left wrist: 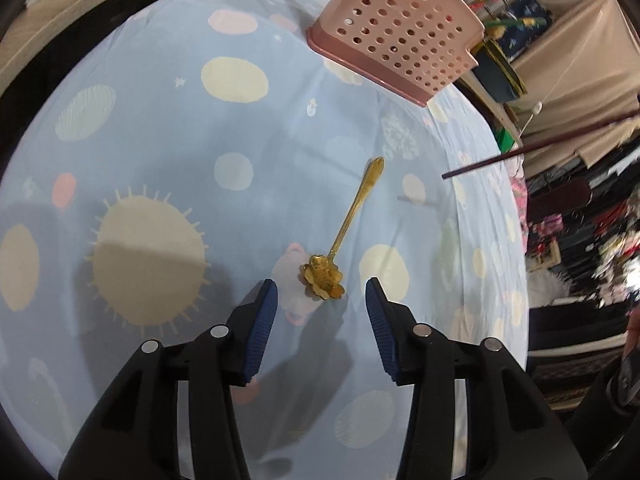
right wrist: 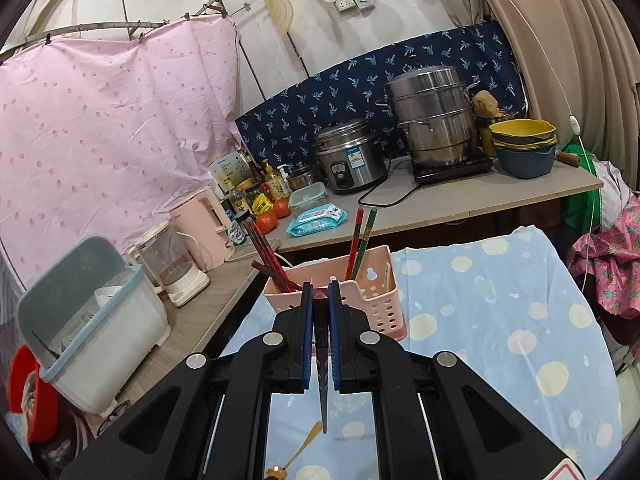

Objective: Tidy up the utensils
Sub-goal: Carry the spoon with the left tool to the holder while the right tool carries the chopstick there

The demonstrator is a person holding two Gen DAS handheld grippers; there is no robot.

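While the left gripper [left wrist: 320, 300] hangs wide open just short of the gold spoon's flower bowl, the gold spoon [left wrist: 343, 236] lies on the blue cloth [left wrist: 168, 152], handle pointing toward the pink caddy [left wrist: 400, 32]. Near the caddy, the right gripper [right wrist: 320, 300] is clamped on what looks like a dark chopstick [right wrist: 323, 380], though the pads hide most of it. A thin, flat handle could slide under closing pads, and the tilted chopstick could catch the caddy rim.
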